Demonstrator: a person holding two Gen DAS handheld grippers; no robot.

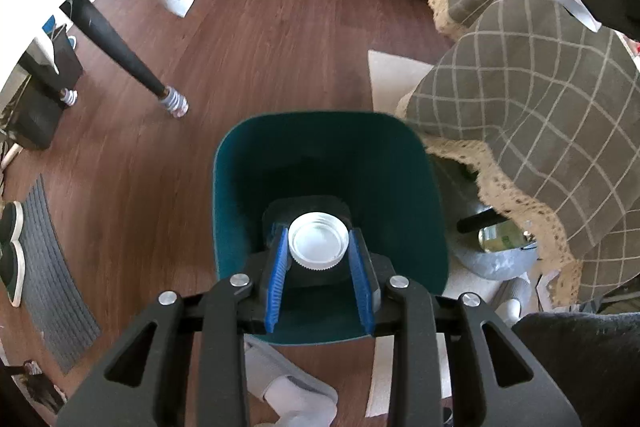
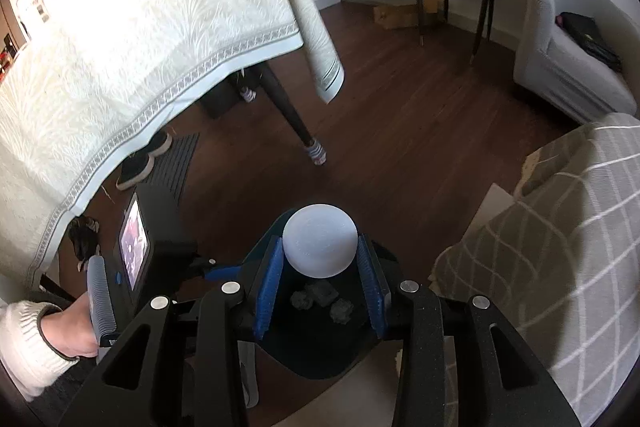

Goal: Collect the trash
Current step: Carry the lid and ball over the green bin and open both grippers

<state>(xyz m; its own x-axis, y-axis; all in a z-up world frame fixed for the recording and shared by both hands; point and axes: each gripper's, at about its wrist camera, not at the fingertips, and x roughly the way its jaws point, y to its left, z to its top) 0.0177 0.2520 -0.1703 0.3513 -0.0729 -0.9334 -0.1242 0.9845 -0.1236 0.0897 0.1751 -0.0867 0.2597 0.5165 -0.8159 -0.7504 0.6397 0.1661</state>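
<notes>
cap [image 1: 318, 242], white ridged plastic, clenched between left gripper [image 1: 319, 251] pads over teal bin [image 1: 240, 163] mouth; light, stiff, ridges aid grip. right gripper [image 2: 320, 259] clamps pale ball [image 2: 320, 239] at widest part; looks smooth, slip-prone.

Cap [image 1: 319, 242] above the bin [image 1: 240, 163], seemingly beside the draped table [image 1: 540, 99].

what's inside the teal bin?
Right wrist view shows three dark crumpled lumps on the bin floor. The left gripper with its cap and the right gripper's white ball cover the rest.
</notes>
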